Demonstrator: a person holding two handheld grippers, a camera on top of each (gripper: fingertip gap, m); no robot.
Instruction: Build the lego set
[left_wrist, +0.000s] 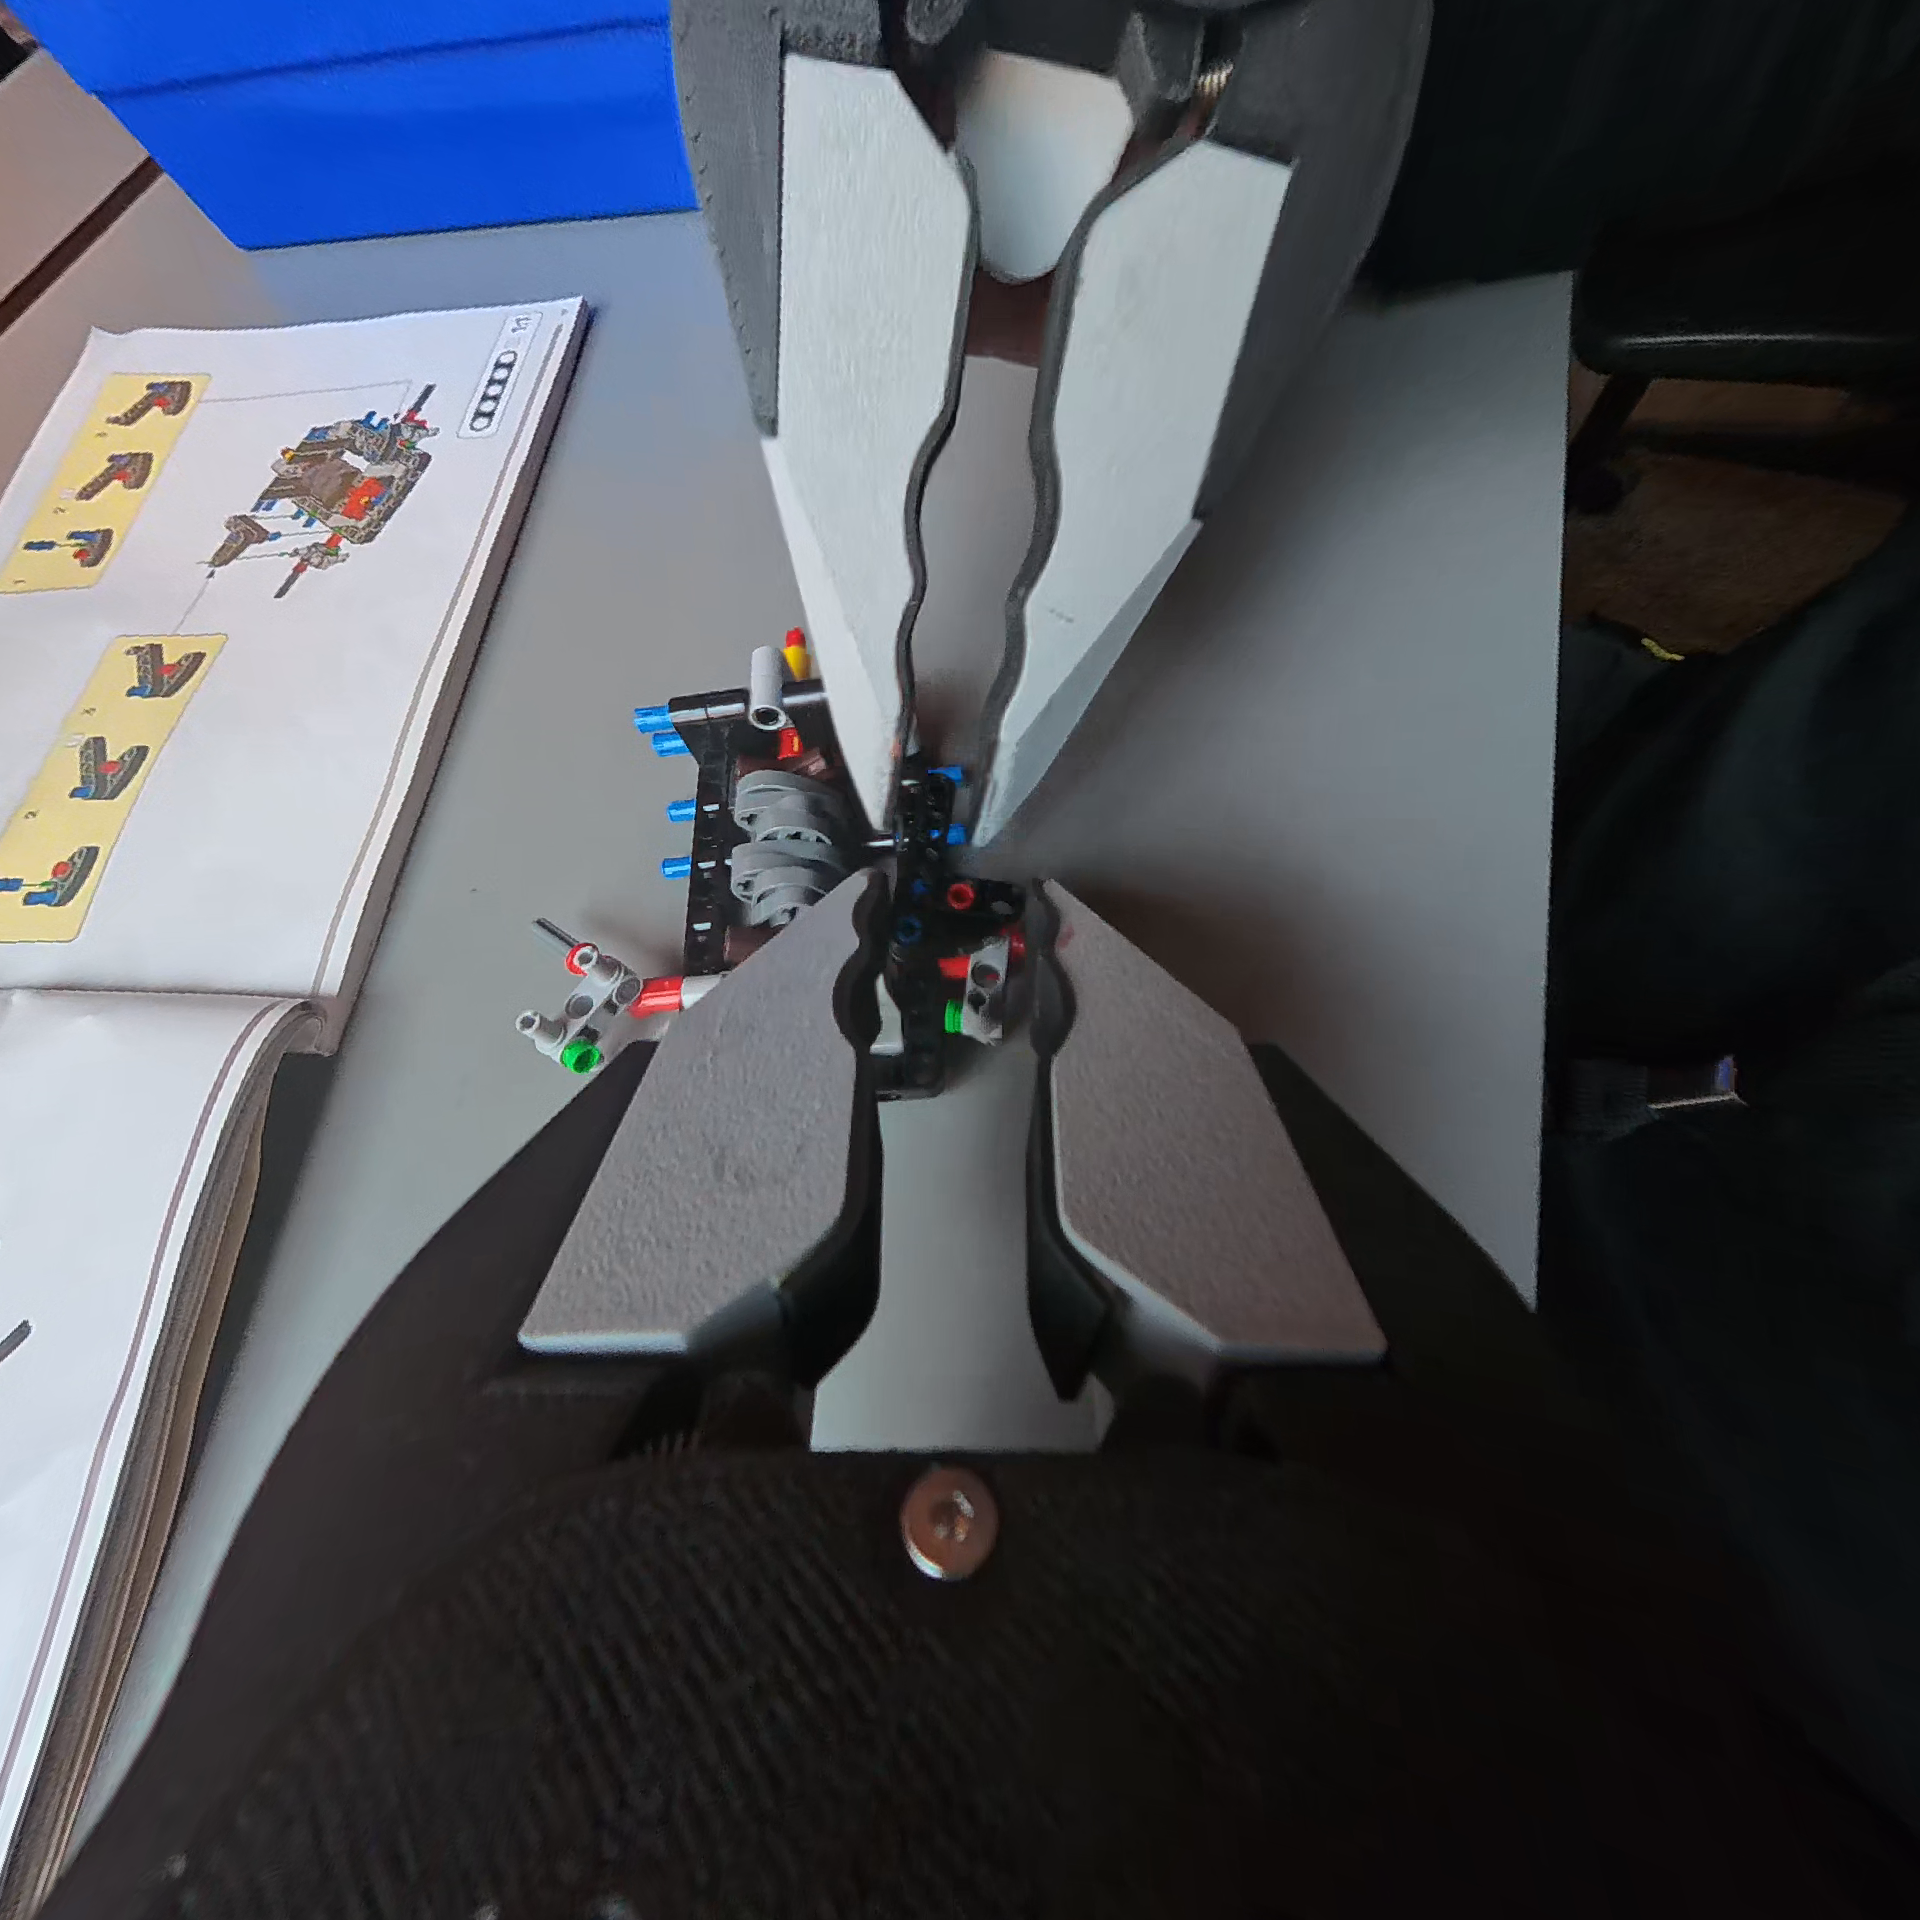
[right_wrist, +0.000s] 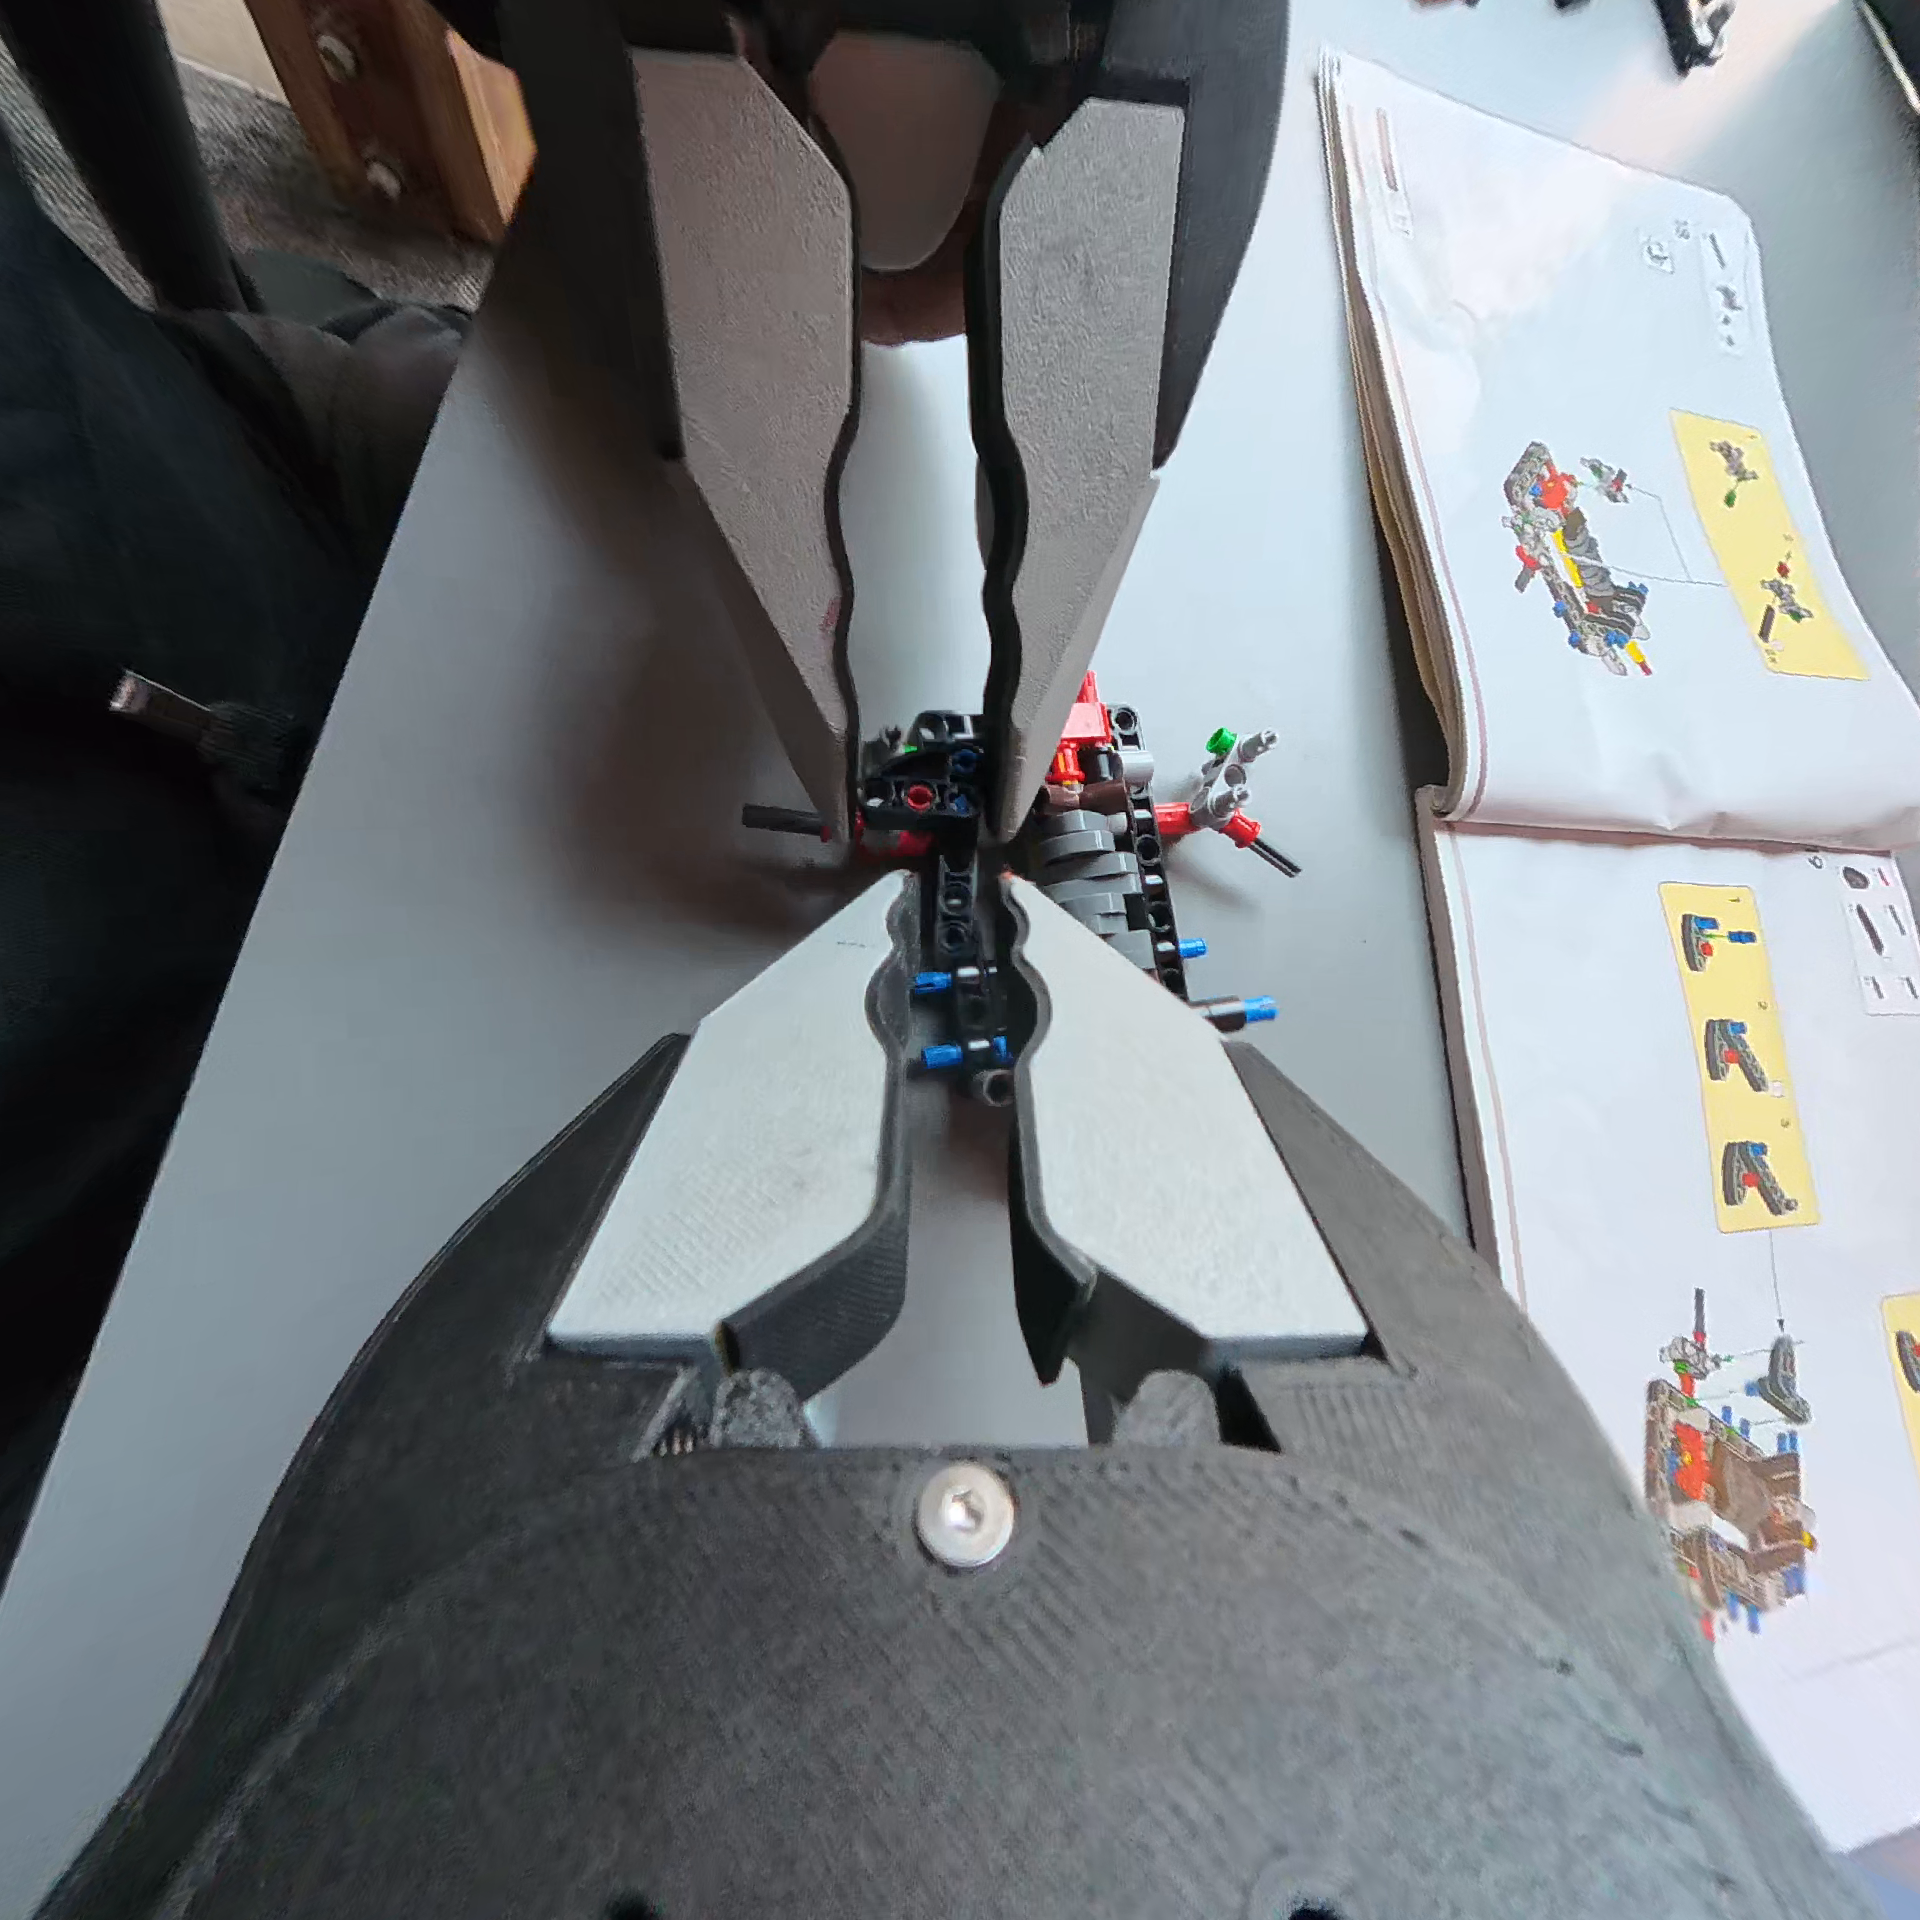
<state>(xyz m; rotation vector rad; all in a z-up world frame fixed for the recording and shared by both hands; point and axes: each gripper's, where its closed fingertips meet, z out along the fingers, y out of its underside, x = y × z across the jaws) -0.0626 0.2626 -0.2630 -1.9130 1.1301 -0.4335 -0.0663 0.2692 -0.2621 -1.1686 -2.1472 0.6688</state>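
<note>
Left gripper (left_wrist: 951, 914): jaws pinching the black corner end of the lego assembly (left_wrist: 769, 831). Right gripper (right_wrist: 961, 914): jaws pinching the assembly's black beam with blue pins, tip to tip with the left gripper. Assembly: black frame, grey gears, red and green connectors; sits mid-tabletop (left_wrist: 1299, 831), near its long edge. Instruction booklet (right_wrist: 1621, 644): open, just beside the assembly. Blue box (left_wrist: 395, 135): at the tabletop's far end, beyond the booklet.
</note>
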